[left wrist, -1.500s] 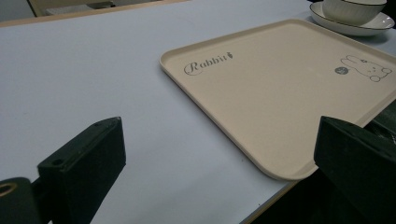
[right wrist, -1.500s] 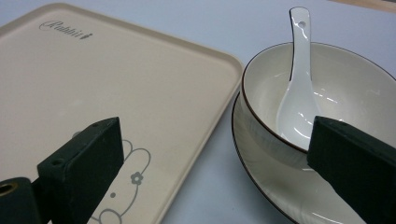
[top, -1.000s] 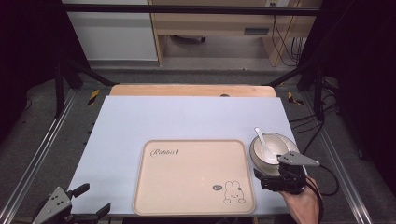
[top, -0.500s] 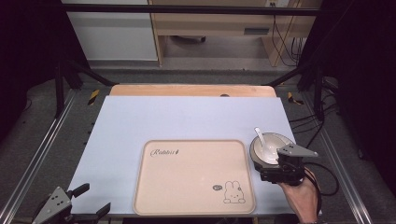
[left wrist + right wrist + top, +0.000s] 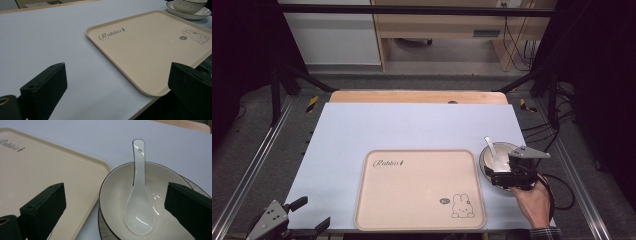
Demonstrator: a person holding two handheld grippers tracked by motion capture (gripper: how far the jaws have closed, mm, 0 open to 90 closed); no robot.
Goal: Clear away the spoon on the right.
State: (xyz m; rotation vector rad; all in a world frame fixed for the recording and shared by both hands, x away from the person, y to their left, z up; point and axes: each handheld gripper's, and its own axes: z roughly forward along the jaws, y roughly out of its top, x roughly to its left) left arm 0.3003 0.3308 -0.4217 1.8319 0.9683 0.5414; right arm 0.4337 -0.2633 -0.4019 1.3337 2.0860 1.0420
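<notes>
- High view: right gripper (image 5: 507, 175) sits over the near side of the bowl (image 5: 494, 152) at the right edge of the table (image 5: 412, 125), held by the person's right hand (image 5: 534, 202) coming in from the bottom.
- Bowl is cream with a dark rim, standing on a saucer (image 5: 186, 15), just beside the right edge of the tray (image 5: 419, 190) but not on it.
- White spoon (image 5: 138, 200) lies inside the bowl, scoop down in the bowl, handle leaning on the far rim and sticking out past it; small hole near the handle tip.
- Right gripper view: jaws spread wide, released, nothing between them; left jaw hangs over the tray corner, right jaw over the bowl's right side. Can't tell whether either jaw touches the bowl.
- Left gripper (image 5: 287, 222) at the near left corner of the table, well apart from the bowl; jaws wide apart, released, holding nothing.
- Left gripper view: looks across the bare table surface to the tray, bowl and saucer at the far upper right.
- Tray is beige, empty, "Rabbit" lettering at one corner, small rabbit drawing (image 5: 460, 206) at the near right corner.
</notes>
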